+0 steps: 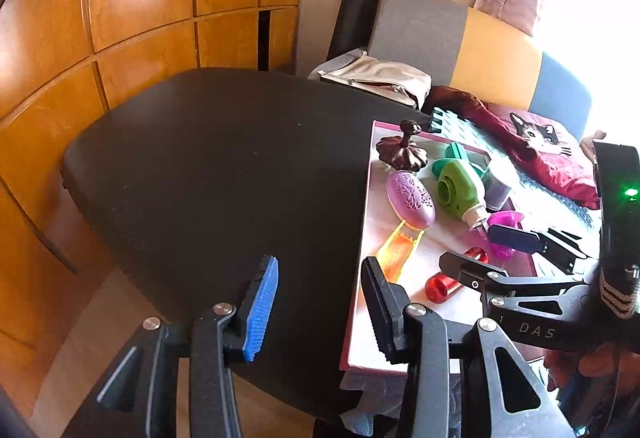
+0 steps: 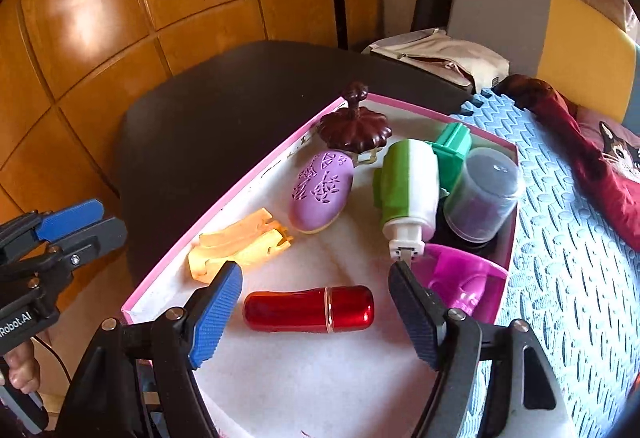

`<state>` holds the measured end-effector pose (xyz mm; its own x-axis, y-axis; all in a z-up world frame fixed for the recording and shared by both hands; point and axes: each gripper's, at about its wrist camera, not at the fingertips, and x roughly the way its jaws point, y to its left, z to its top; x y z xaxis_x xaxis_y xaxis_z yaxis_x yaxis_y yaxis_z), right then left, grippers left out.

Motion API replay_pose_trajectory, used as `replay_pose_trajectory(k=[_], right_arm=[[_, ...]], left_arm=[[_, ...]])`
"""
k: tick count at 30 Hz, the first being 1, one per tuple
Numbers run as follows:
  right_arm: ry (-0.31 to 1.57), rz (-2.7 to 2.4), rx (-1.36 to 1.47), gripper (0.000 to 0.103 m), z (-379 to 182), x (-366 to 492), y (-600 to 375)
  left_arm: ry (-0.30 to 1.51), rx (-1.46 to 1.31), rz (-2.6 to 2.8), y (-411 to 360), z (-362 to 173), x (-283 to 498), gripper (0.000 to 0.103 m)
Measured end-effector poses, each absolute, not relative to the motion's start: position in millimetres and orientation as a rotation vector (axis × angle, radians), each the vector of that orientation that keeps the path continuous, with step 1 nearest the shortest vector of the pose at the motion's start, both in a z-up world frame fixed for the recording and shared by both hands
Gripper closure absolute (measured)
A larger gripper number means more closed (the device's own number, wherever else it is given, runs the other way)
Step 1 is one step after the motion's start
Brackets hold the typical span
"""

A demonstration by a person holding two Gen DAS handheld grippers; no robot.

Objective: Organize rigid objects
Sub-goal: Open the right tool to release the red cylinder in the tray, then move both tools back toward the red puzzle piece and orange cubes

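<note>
A pink-rimmed box (image 2: pixel 224 197) with a white lining holds several rigid objects: a red metal tube (image 2: pixel 309 310), a yellow clip (image 2: pixel 240 244), a purple oval case (image 2: pixel 322 189), a dark brown lid with a knob (image 2: pixel 354 127), a green and white device (image 2: pixel 408 189), a clear cup (image 2: pixel 482 193) and a magenta piece (image 2: pixel 460 278). My right gripper (image 2: pixel 316 312) is open, its fingers on either side of the red tube, low over the lining. My left gripper (image 1: pixel 320 306) is open and empty over the black table beside the box (image 1: pixel 362 238). The red tube also shows in the left wrist view (image 1: pixel 442 286).
The black table (image 1: pixel 208 165) lies left of the box. A blue foam mat (image 2: pixel 560 258) lies to the right, with a red cat-print cloth (image 2: pixel 600 173) on it. A white bag (image 2: pixel 440 57) and a sofa back (image 2: pixel 500 5) are behind. Wooden cabinets (image 2: pixel 120 17) stand at left.
</note>
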<state>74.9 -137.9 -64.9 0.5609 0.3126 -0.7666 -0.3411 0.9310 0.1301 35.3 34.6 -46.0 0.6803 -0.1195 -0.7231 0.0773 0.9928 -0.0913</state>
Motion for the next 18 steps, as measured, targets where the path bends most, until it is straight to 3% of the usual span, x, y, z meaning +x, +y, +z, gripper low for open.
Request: replay_pose_trajectory(k=[18], right_arm=[[0.773,0.299,0.068,0.026,-27,42,-183]], left_arm=[[0.795,-0.021,-0.153,19,-35,27,0.057]])
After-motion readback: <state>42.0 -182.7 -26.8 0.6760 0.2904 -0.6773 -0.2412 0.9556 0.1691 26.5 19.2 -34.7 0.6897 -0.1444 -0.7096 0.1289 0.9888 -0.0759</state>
